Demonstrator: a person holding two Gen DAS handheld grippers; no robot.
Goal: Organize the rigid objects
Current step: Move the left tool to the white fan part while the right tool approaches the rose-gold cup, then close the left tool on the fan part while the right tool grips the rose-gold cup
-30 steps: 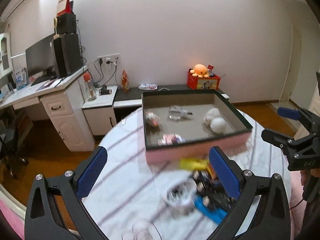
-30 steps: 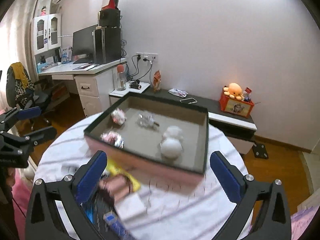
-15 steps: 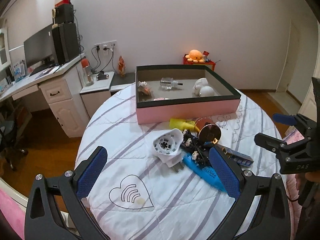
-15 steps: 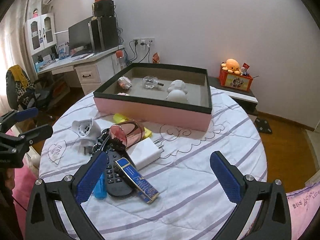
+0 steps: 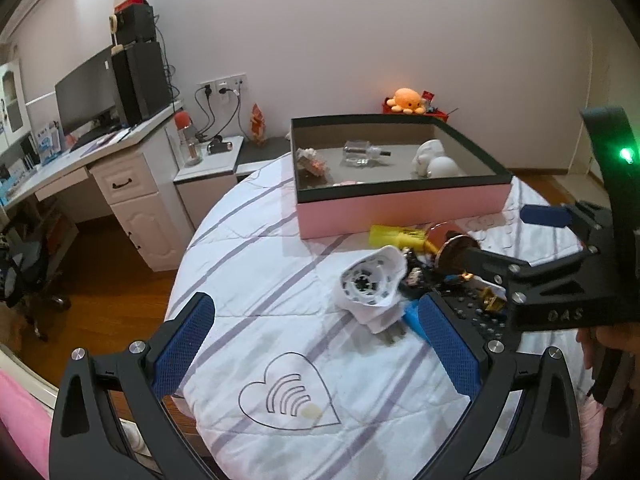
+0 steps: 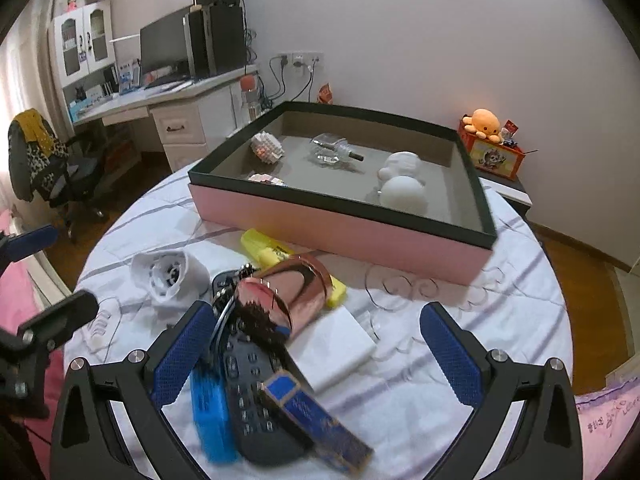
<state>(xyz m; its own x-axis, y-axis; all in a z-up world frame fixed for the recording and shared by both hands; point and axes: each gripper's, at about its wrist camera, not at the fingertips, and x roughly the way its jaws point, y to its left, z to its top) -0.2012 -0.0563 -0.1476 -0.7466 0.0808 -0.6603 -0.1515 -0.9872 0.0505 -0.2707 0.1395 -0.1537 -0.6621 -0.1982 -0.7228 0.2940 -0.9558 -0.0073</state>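
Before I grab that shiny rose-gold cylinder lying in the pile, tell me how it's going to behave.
The rose-gold cylinder lies on its side atop the remote and the yellow highlighter, so a nudge would probably roll it off. Its mirror finish looks slick, so the pads may slip. It looks rigid, probably hollow and light.

Your right gripper (image 6: 316, 344) hangs wide apart over a remote control (image 6: 256, 396), rose-gold cup (image 6: 292, 292) and white block (image 6: 336, 348), near the pink box (image 6: 340, 232).
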